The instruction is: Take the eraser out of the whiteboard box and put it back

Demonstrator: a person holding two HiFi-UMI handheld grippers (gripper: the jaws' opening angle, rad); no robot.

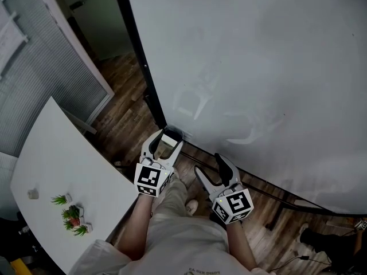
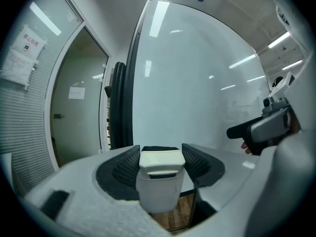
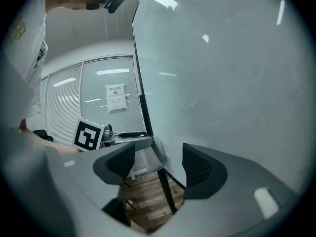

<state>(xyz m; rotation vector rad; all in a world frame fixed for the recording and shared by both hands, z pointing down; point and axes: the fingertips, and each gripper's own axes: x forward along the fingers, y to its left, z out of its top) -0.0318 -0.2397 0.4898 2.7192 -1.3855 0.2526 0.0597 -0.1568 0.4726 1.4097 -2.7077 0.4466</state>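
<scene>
White eraser (image 2: 159,164) clamped in left hand-held gripper (image 2: 159,156) — sharp in own view, vague overhead; right hand-held gripper (image 3: 158,164) apart.

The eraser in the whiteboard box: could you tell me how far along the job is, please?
Done: the left gripper is at the box, by the lower corner of the whiteboard. In hand: its fingers look closed on the eraser, which sits in the box, not yet lifted. Left: taking it out and putting it back. The right gripper is open and empty.
</scene>
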